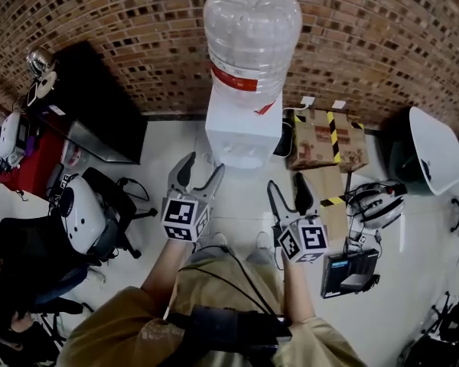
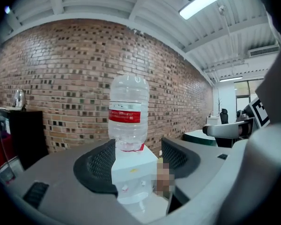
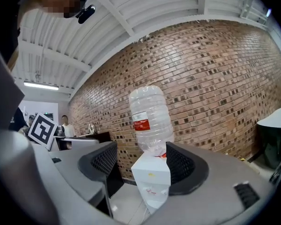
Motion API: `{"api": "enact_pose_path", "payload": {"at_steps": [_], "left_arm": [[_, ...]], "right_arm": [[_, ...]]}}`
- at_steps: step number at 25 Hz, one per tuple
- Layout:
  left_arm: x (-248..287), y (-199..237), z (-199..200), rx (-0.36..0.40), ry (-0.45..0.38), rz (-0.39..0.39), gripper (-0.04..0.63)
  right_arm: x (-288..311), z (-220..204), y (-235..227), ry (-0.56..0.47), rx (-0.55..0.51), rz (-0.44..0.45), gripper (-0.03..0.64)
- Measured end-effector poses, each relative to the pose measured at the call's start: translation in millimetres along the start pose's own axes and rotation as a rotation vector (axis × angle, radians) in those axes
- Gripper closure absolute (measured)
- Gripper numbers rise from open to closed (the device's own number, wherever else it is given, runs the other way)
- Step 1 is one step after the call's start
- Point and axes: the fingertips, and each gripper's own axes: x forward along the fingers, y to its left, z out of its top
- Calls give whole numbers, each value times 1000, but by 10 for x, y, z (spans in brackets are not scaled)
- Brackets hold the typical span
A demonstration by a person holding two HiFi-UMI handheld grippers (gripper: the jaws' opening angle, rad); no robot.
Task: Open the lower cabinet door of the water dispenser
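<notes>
The white water dispenser [image 1: 241, 132] stands against the brick wall with a large clear bottle [image 1: 252, 37] with a red label on top. Both grippers hover in front of it, short of touching. My left gripper [image 1: 199, 168] is open and empty, pointing at the dispenser's front left. My right gripper [image 1: 288, 186] is open and empty, a little nearer to me on the right. In the left gripper view the dispenser [image 2: 133, 172] shows between the spread jaws, and likewise the dispenser [image 3: 152, 179] in the right gripper view. Its lower cabinet door is hidden.
A cardboard box [image 1: 327, 140] with yellow-black tape sits right of the dispenser, with a white chair [image 1: 436, 147] beyond it. A black cabinet [image 1: 99, 105] stands to the left. A white helmet-like device [image 1: 80, 212] and cables lie on the floor on the left.
</notes>
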Motion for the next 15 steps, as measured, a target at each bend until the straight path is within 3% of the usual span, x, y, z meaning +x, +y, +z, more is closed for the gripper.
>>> {"api": "enact_pose_path", "payload": {"at_steps": [9,15], "left_arm": [[71,-43,-778,-28,59,-46,298],[353,-93,-1785,-49,94,-50,298]], "right_arm": [[-26,-691,-140,45,-48,-50,276],[139,-1712,-658,97,-86,-46,276]]}}
